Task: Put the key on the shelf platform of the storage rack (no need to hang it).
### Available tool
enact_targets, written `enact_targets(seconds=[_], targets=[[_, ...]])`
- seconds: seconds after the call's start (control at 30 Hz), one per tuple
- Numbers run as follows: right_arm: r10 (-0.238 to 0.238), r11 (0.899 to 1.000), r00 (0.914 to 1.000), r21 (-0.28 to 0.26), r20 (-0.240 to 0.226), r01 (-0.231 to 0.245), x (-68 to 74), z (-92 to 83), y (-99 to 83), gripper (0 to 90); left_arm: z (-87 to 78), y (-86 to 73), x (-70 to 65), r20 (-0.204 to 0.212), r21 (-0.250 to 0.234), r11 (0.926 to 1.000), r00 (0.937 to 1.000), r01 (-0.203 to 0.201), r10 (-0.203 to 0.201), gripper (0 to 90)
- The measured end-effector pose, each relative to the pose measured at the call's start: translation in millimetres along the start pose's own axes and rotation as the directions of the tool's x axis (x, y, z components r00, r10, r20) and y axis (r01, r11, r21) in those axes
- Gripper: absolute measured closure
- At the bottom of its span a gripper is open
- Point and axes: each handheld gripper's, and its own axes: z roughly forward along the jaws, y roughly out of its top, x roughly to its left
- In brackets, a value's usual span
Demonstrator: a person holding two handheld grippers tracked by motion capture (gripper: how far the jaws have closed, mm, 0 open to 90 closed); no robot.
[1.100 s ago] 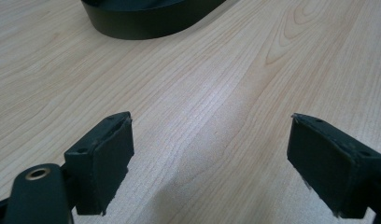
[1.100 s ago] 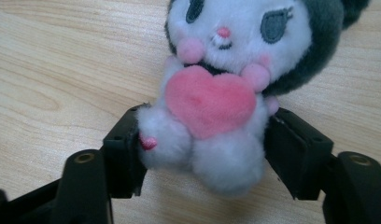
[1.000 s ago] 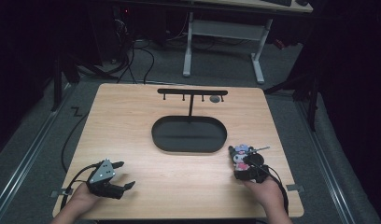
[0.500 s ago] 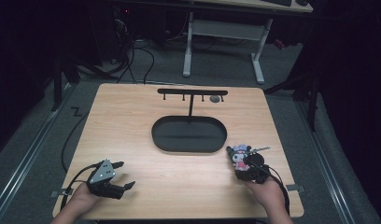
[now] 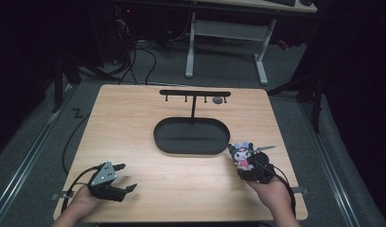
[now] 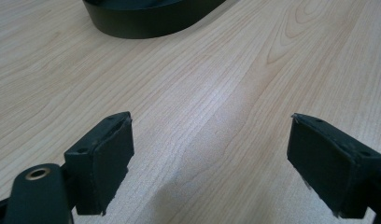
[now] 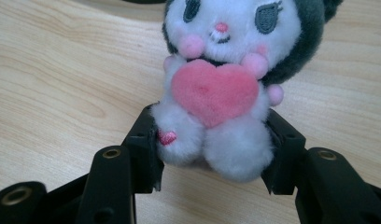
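A small plush toy (image 5: 240, 152) with a dark hood, a white face and a pink heart (image 7: 215, 91) sits upright on the wooden table, just right of the black oval tray (image 5: 191, 152). My right gripper (image 5: 244, 164) is shut on it, and its black pads squeeze the toy's white legs from both sides (image 7: 212, 154). A thin metal chain (image 5: 267, 148) sticks out to the toy's right. My left gripper (image 5: 127, 177) rests open near the front left of the table. Bare wood shows between its pads (image 6: 212, 158).
A T-shaped black hanger bar (image 5: 195, 93) rises from the back of the tray, and a small grey round piece (image 5: 218, 100) hangs near its right end. The tray's wall (image 6: 146, 21) lies beyond the left gripper. Table legs and cables stand on the floor behind.
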Motion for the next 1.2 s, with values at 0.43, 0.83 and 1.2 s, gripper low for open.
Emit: enact_targets(seconds=[0.43, 0.83, 1.2], targets=[[-0.023, 0.999, 0.9997, -0.049, 0.000, 0.023, 9.6, -17.7, 20.6, 48.5, -0.2, 0.0, 0.1, 0.002, 0.000, 1.0000, 1.0000, 0.000, 0.000, 15.5], [-0.058, 0.996, 0.9982, -0.062, -0.014, 0.057, 26.7, -15.8, 44.6, 48.4, -0.6, -0.3, -0.1, 0.002, -0.005, 1.0000, 1.0000, 0.001, -0.001, 15.6], [-0.082, 0.995, 0.9963, -0.052, -0.029, 0.080, 41.7, -1.7, 65.6, 48.5, -1.3, -0.5, 0.0, 0.000, -0.008, 1.0000, 1.0000, 0.003, -0.003, 15.6]])
